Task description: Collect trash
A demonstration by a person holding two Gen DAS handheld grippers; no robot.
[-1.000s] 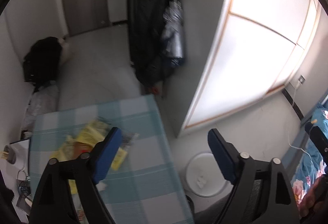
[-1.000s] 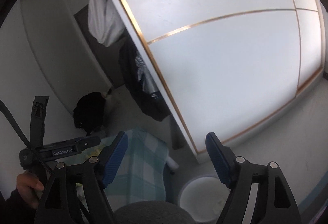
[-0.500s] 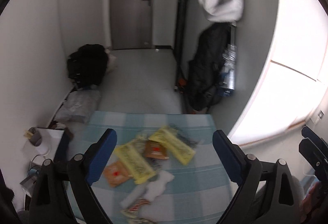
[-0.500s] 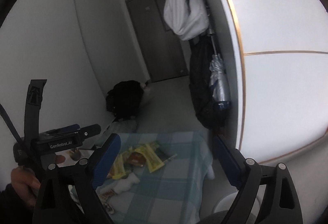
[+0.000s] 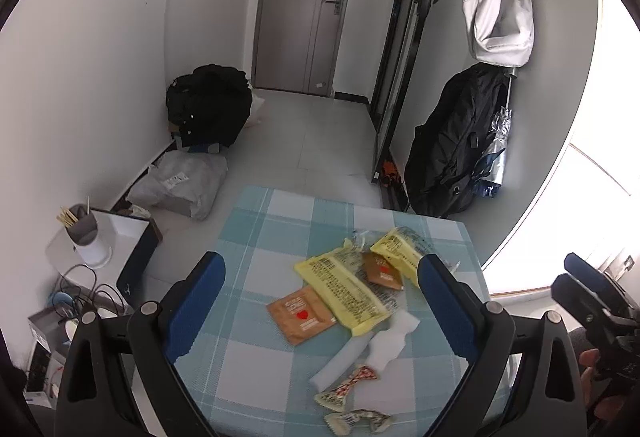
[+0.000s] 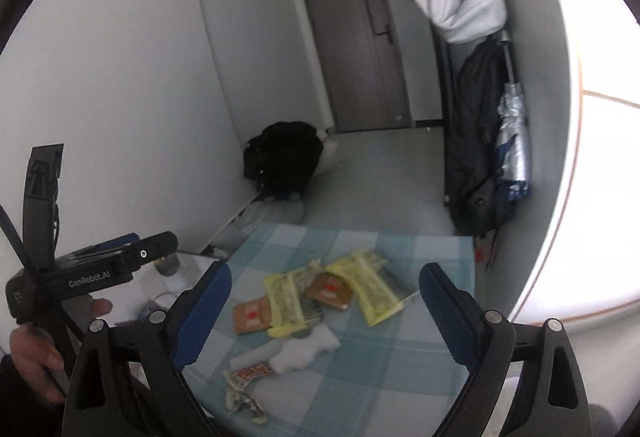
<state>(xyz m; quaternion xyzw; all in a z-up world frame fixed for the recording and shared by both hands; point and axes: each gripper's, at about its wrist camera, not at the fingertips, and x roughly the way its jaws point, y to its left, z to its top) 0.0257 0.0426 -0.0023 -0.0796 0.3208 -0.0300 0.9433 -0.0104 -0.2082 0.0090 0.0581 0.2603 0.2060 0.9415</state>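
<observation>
Trash lies on a small table with a blue-checked cloth. There are two yellow wrappers, two brown sachets, white foam pieces and crumpled candy wrappers. My left gripper is open and empty above the near part of the table. My right gripper is open and empty, also above the table. The other gripper's body shows at each view's edge.
A black bag and a grey plastic bag sit on the floor by the left wall. A side stand holds a white cup of sticks. A dark jacket and folded umbrella hang at the right. A grey door is at the back.
Both views swung from the window and floor bin up and left to the table; the trash pile now sits between the fingers. Both grippers stayed open.
</observation>
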